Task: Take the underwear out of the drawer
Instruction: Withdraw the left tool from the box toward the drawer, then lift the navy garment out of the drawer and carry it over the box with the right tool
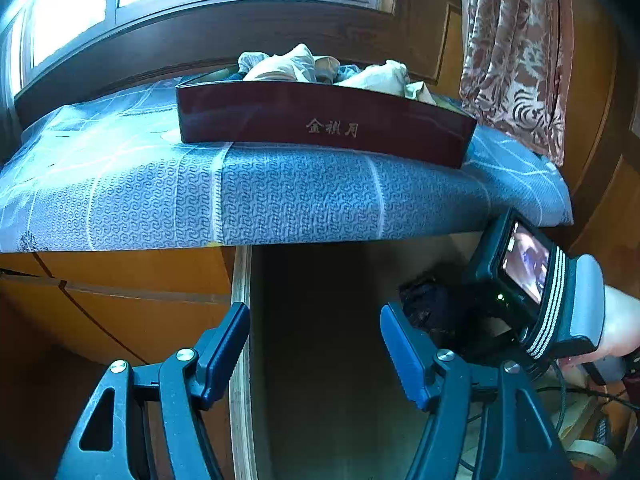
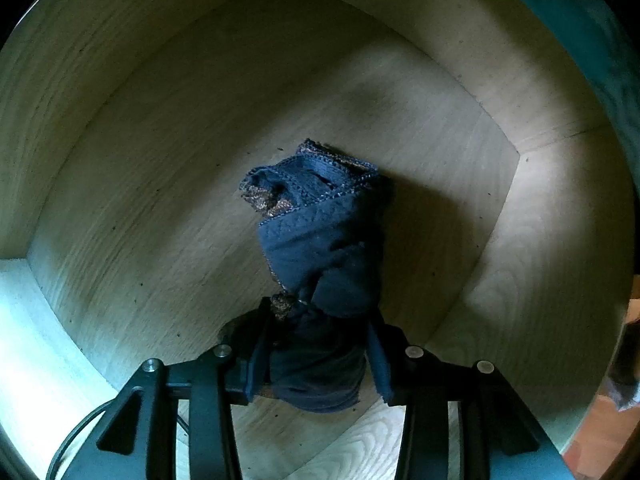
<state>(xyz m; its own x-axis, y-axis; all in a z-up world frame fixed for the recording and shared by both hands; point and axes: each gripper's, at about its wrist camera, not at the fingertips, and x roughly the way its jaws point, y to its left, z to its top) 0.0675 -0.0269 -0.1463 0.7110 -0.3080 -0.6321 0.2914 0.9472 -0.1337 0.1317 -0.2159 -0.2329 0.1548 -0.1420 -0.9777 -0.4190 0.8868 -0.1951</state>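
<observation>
**Q:** What is the room like around you?

**A:** A wood-panelled room with a bright window above a bed point(image 1: 280, 196) dressed in a blue patterned cover. On the bed sits a dark red box point(image 1: 320, 120) with gold lettering, heaped with pale, crumpled cloths point(image 1: 292, 65). A patterned curtain point(image 1: 516, 52) hangs to the right. Below the bed's edge, a pale wooden drawer point(image 2: 160, 152) stands pulled open.

**Q:** What is in the drawer?

**A:** One piece of dark blue underwear point(image 2: 320, 240) with a stitched edge, crumpled and standing up from the drawer floor. My right claw point(image 2: 316, 360) points almost straight down into the drawer with the lower end of the garment bunched between its pads, which sit against the cloth on both sides. My left claw point(image 1: 316, 356) is spread, nothing between its blue pads, hovering over the drawer's left wall.

**Q:** What is hard to make out?

**A:** The drawer's depths are in shadow from my left view, where the garment is only a dark lump. The garment's underside is hidden by my right claw.

**Q:** Is there room to move?

**A:** Bare wood surrounds the garment on all sides, its walls well apart from it. The bed overhangs the drawer's far end.
</observation>
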